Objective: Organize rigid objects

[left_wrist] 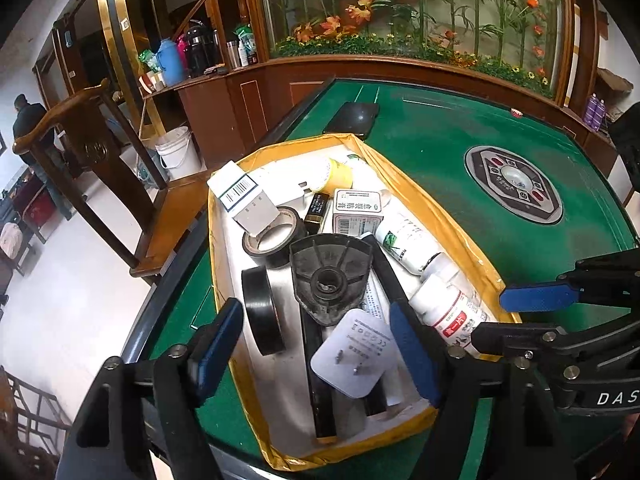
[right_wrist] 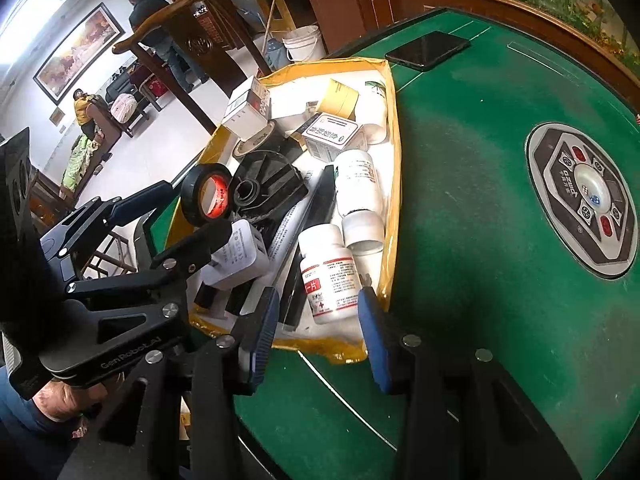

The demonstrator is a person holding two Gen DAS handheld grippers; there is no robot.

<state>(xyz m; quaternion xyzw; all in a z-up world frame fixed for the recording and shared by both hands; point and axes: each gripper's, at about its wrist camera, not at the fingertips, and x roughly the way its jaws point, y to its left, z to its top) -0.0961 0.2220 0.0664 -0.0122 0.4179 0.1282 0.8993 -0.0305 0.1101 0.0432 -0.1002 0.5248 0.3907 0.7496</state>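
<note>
step: picking from box [left_wrist: 224, 240] on worktop [left_wrist: 460, 140] | left claw [left_wrist: 320, 352] open, empty, straddling white plug adapter [left_wrist: 352, 360] | right claw [right_wrist: 316, 340] open, pill bottle [right_wrist: 330, 276] just ahead | next: likely lower, close

— What are you seeing around the room?

— I'm looking over a green felt table [left_wrist: 460, 152] with a round control panel [left_wrist: 514, 184] set into it at right of the frame. Behind it, across the top, a curved wooden cabinet [left_wrist: 360, 72] is showing bamboo and orange flowers [left_wrist: 360, 8] behind glass.

— And to the left?

— A carved wooden chair [left_wrist: 88, 148] is standing on the pale floor [left_wrist: 80, 280], with a white bucket [left_wrist: 176, 152] beside it. In the right wrist view, a framed painting [right_wrist: 80, 52] is hanging on the white wall at upper left, and daylight is brightening that wall.
</note>
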